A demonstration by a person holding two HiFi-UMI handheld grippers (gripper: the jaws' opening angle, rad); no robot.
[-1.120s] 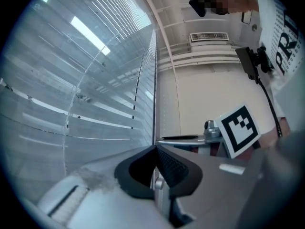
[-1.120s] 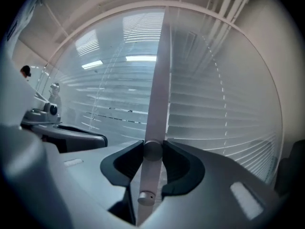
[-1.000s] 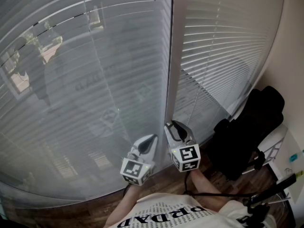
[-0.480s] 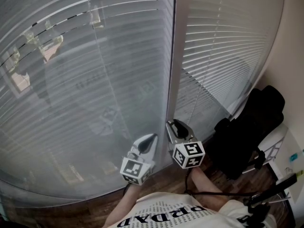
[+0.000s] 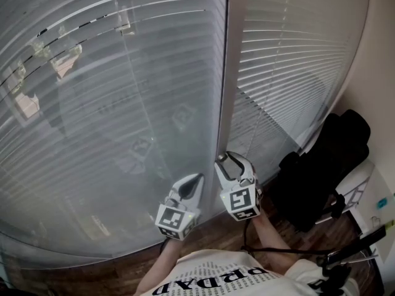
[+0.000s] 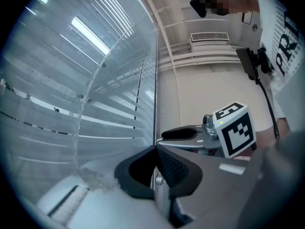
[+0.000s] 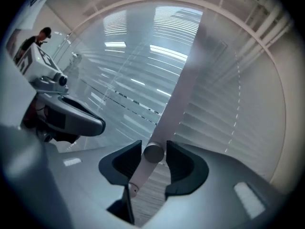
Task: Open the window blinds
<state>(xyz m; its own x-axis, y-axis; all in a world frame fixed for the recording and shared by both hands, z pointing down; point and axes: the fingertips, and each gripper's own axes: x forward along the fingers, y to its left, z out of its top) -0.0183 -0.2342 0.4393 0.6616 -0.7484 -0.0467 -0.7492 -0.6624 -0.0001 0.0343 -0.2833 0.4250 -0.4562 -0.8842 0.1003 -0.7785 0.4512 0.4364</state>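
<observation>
Grey slatted blinds (image 5: 111, 103) cover the left window, and a second set of blinds (image 5: 290, 60) covers the right one. A pale round wand (image 5: 223, 73) hangs between them. In the right gripper view the wand's (image 7: 178, 89) round end lies between the pads of my right gripper (image 7: 153, 154). Those jaws are opening, and a thin gap shows beside the wand. My right gripper (image 5: 226, 160) points at the blinds. Just left of it, my left gripper (image 5: 197, 179) also faces the slats. Its jaws (image 6: 156, 149) stand shut, tips together, with nothing seen between them.
A black chair (image 5: 321, 171) stands at the right, close to the window and the white wall (image 5: 379, 60). Wooden floor (image 5: 210, 227) runs under the blinds. A black stand with a cable (image 5: 352, 251) sits at the bottom right.
My right gripper has rolled about its own axis at the wand's end, turning its marker cube. The left gripper has stayed where it was.
</observation>
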